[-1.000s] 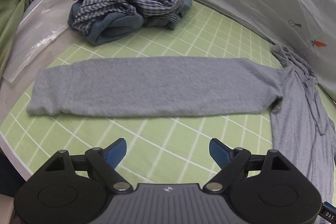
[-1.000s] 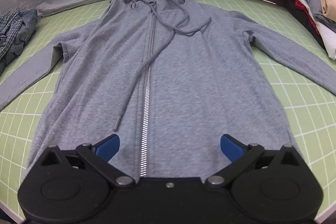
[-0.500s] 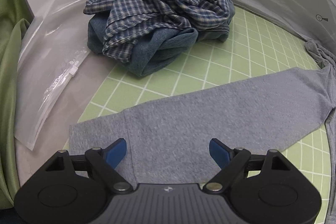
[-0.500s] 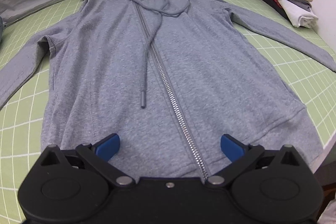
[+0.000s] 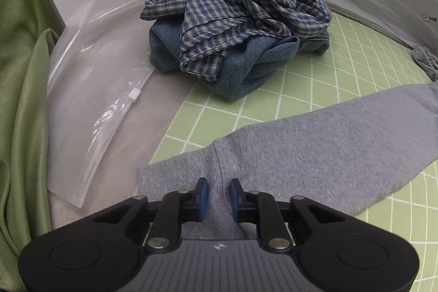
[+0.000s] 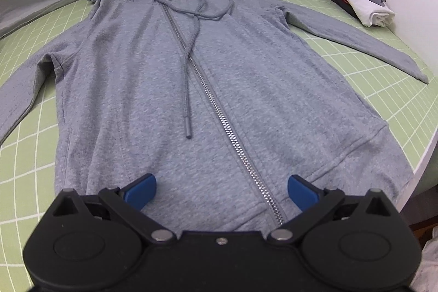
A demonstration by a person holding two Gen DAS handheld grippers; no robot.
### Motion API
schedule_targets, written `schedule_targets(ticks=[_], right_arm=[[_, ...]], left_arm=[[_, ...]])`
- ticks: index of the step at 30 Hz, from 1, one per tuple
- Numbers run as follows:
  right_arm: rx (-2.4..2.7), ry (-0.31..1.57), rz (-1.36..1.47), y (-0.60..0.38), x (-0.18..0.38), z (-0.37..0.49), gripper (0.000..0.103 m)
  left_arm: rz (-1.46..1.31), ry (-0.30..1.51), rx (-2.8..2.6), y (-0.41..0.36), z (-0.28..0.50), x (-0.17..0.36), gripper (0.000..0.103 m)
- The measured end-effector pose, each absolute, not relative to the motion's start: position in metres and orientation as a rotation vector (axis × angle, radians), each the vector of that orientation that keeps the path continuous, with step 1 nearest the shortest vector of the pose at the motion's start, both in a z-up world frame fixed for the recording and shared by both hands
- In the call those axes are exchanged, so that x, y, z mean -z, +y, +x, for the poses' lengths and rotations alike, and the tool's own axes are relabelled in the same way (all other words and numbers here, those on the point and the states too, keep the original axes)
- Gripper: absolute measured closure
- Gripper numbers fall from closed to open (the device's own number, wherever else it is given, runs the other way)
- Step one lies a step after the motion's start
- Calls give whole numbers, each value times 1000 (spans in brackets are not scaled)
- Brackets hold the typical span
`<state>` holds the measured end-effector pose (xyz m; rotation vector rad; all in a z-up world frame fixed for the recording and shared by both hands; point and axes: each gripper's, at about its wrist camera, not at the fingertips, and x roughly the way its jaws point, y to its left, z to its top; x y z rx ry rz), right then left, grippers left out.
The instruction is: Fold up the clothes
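Closing since earlier, left claw [image 5: 218,193] pinches the sleeve cuff [image 5: 175,177]; right claw [image 6: 221,189] spread.

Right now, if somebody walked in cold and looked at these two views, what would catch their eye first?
A grey zip hoodie lies spread flat, front up, across the green grid mat, with the right gripper open over its hem. The left gripper is closing on the cuff end of the hoodie's sleeve, fabric between its pads. Behind that sleeve sits a crumpled plaid shirt heaped on blue denim.
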<state>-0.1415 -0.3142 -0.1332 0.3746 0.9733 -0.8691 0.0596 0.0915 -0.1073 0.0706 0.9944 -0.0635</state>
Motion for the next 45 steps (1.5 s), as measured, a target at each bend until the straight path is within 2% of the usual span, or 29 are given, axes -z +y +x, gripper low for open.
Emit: schedule_targets(ticks=[6,10,12,17,21,23,25,27,32,39,45], right_arm=[[866,969,388,-315,133,-143,0],[853,967,393,-316,133,-146,0],[848,964,396,-316,134,-147,0],[839,958,393,-316,135,-148,0],[830,954,391,-316,135,-150,0],[825,954,391,-316,135,-150,0],[818,957,390,-317,135,-150,0],[808,965,386,-317,134,-150,0],[786,977,364,-319,130,-151,0],[772,934,341,-341,117,-154,0],[783,920,306,-378,108,-177,0]], left_arm=[[68,1000,34,97,60,107,89],[17,1019,2,105,62,105,82],[31,1029,-8,102,59,105,63],[54,1033,-28,95,48,108,38],[34,1027,-39,97,45,109,35],[25,1018,-32,98,43,109,37],[35,1003,-16,97,41,108,53],[59,995,-13,91,39,107,85],[123,1008,-11,78,44,106,95],[80,952,51,44,53,82,95],[74,879,171,-44,51,53,95]])
